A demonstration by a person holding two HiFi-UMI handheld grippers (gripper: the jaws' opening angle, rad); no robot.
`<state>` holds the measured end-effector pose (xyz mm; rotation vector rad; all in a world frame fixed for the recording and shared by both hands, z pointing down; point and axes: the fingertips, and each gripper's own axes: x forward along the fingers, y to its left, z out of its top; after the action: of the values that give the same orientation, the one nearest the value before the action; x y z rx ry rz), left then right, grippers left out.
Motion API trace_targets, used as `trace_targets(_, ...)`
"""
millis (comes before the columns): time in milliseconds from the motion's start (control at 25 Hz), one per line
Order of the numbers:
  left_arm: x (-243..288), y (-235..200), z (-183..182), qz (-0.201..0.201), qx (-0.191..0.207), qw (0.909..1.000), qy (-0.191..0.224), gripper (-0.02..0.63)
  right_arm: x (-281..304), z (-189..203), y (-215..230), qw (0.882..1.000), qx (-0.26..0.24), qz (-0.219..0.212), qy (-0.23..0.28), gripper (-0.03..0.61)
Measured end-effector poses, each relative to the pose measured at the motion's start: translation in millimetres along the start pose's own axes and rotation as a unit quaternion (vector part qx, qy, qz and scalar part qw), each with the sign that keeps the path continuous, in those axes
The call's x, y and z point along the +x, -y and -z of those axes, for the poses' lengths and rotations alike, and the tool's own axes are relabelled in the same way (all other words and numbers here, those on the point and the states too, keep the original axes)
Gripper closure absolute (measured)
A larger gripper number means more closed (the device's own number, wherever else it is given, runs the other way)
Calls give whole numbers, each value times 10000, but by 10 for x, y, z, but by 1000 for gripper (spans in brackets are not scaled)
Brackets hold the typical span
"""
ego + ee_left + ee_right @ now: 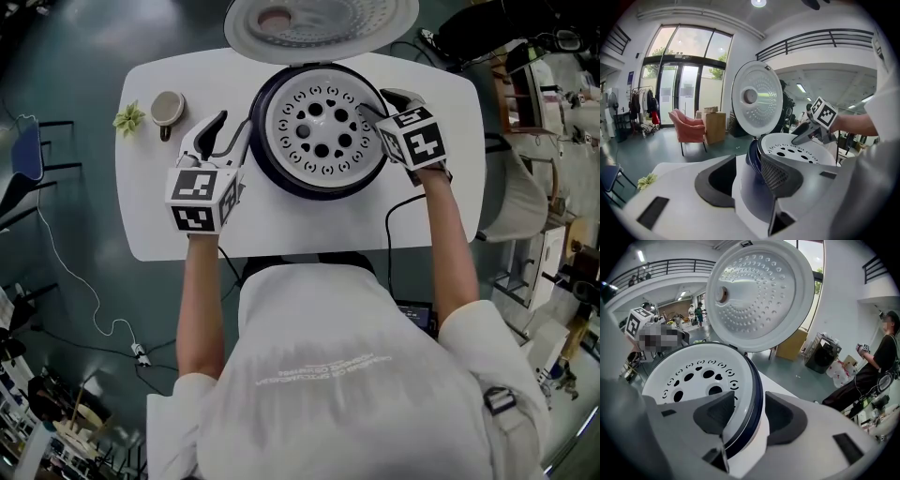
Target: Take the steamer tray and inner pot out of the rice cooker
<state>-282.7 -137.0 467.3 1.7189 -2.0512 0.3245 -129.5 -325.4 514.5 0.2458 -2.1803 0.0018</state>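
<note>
The rice cooker (274, 171) stands at the back middle of the white table (309, 225) with its lid (319, 23) swung up. The white perforated steamer tray (323, 127) sits in its mouth and hides the inner pot. My right gripper (375, 103) straddles the cooker's right rim, one jaw over the steamer tray (689, 376) and one outside the dark rim (757, 394). A small gap shows at the outer pad, so the right gripper (750, 411) is open. My left gripper (232, 127) hangs open at the cooker's left side, the cooker's wall (750, 187) between its jaws.
A cup (169, 108) and a small green sprig (128, 118) sit at the table's back left. A black cable (397, 211) runs off the front right edge. Chairs and clutter ring the table on the floor.
</note>
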Motion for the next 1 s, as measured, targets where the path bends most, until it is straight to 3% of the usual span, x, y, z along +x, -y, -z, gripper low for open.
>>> trace_targets(560,-214,6,87,63,-53,9999,76,440,-81,22,-104,9990,-271,31,-362,430)
trace_targets(800,-309,5,61,65,-19,9999,117,445,-229,-11,-94,9992,-295,192,-195,453)
trace_targets(1000,-332,-39,68,171,46,9997,155,445,-307,-95,-75,9996,102,252,80,460)
